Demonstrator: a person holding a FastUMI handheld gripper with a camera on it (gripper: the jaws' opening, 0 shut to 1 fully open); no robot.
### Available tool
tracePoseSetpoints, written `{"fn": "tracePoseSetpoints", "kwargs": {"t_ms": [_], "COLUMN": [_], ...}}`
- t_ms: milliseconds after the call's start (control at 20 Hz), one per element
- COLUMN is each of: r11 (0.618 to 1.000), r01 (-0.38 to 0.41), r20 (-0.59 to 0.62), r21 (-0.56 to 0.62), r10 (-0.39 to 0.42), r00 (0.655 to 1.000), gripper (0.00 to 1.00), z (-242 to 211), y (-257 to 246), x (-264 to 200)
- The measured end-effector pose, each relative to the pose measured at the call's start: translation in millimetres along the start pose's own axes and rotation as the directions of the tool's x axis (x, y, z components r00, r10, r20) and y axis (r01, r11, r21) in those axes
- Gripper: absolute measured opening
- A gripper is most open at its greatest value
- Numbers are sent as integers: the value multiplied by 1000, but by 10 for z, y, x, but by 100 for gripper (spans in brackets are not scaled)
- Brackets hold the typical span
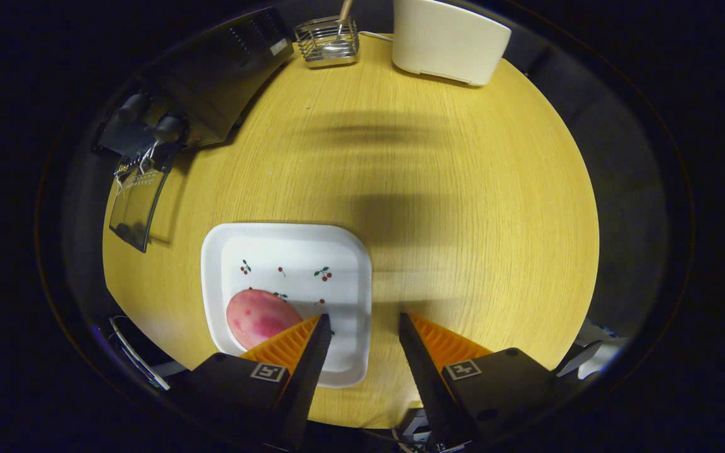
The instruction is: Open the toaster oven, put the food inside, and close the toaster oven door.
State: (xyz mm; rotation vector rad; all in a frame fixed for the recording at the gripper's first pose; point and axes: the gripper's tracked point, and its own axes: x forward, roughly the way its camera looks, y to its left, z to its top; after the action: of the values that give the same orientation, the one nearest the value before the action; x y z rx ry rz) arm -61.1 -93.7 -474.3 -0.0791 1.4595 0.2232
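While held above the near edge of the round wooden surface [463,207], hand-held gripper [364,327] noted with fingers spread apart and gripping nothing; gap between them lies over bare plate and surface. Food item [255,318], a pink-red mottled, egg-shaped piece (possibly a mango or a model of one; cannot be told which), found lying on a white square plate [293,251] with cherry print, at the plate's near left corner, just beside and partly behind the left finger. Not between the fingers.

Toaster oven [211,82] located well apart, at the far left of the surface, dark-bodied, with glass door [136,204] hanging open and down toward the surface. Opening step judged done; loading and closing outstanding.

Handling judgement: smooth, rounded skin, likely slippery and prone to rolling on the glazed plate; weight judged light to moderate; firmness unknown, so moderate squeeze advised to avoid bruising or ejection. Best taken across the short axis at the widest middle, fingers on opposite flanks, after shifting left to centre the gap over it. Contact with plate rim to be avoided, since plate may slide.

Also present at far edge: wire basket [326,43] with a wooden-handled utensil, and a white appliance [447,41].
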Motion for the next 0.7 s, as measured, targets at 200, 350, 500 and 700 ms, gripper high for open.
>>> {"fn": "tracePoseSetpoints", "kwargs": {"t_ms": [200,350,500,700], "r11": [999,993,970,887], "r01": [5,-20,-136,-297], "r20": [-7,-8,-26,37], "r21": [38,117,200,354], "r10": [-5,21,144,304], "r00": [1000,1000,989,952], "gripper": [76,42,19,5], "z": [-17,23,-75,-116], "y": [-12,-13,72,261], "x": [-11,9,-20,-4]}}
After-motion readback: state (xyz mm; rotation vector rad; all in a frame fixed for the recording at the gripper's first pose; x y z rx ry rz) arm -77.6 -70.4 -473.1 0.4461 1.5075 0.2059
